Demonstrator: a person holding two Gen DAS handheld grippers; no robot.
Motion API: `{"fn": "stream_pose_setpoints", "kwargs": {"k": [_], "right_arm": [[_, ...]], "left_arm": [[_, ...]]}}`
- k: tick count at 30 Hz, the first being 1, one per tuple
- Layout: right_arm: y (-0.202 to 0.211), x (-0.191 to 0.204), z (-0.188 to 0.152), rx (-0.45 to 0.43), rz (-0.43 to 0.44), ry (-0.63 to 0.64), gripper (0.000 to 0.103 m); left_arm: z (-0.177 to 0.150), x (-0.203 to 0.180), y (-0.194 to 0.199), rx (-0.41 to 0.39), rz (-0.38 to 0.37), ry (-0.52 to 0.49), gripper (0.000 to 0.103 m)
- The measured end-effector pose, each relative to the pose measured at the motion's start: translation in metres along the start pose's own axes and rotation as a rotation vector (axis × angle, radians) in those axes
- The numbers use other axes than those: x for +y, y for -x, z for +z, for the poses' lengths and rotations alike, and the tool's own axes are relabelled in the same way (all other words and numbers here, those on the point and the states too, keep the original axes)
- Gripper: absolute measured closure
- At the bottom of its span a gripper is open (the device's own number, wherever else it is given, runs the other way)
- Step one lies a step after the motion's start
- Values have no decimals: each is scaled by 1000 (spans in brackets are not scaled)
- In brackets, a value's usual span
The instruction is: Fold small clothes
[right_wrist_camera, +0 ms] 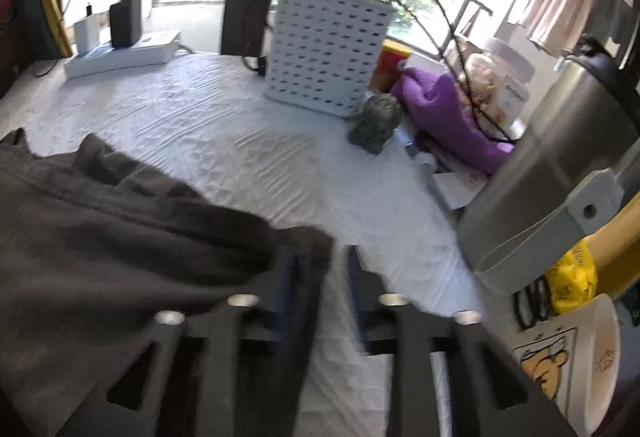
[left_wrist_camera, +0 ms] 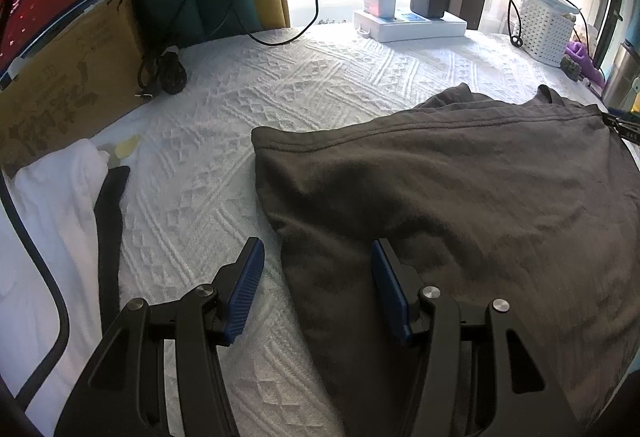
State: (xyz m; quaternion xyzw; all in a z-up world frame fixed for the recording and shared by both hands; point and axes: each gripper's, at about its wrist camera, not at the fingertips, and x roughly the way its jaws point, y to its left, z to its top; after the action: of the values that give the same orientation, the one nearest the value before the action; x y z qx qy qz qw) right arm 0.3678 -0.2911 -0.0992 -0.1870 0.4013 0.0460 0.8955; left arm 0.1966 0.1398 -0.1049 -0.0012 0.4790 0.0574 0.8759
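A dark grey garment [left_wrist_camera: 460,197] lies spread on the white textured bedspread [left_wrist_camera: 224,141], its hemmed edge toward the far side. My left gripper [left_wrist_camera: 318,261] is open, its blue pads astride the garment's left edge, the right pad over the cloth. In the right wrist view the same garment [right_wrist_camera: 120,237] fills the lower left. My right gripper [right_wrist_camera: 320,261] is open with a narrow gap; the garment's corner lies at its left finger [right_wrist_camera: 288,277], and the blur hides whether it sits between the fingers.
A folded white cloth [left_wrist_camera: 60,205] and a black item [left_wrist_camera: 110,221] lie at left by a cardboard box [left_wrist_camera: 68,85]. A power strip [left_wrist_camera: 408,23], white basket [right_wrist_camera: 324,49], purple cloth [right_wrist_camera: 444,113], steel flask [right_wrist_camera: 560,157] and mug [right_wrist_camera: 580,357] stand around.
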Motion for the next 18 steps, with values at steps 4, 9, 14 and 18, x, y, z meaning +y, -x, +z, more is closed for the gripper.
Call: {"fn": "stream_pose_setpoints", "kwargs": {"k": [4,9,14,18], "right_arm": [[23,-7,-2,-32,10,-18,39],[68,-8,-24,-48,21,-24,39],[118,-4,-61,-68,26,-53,39],[145,3,-91,-86,38,-90,39]], "left_arm": [[-5,4,10,-16,4,2,47],[-13,4,29,-52,2,4,47],[-24,-2,48,-98,-21,-1,47],[-38,-7,63,-123,-41,-9,47]]}}
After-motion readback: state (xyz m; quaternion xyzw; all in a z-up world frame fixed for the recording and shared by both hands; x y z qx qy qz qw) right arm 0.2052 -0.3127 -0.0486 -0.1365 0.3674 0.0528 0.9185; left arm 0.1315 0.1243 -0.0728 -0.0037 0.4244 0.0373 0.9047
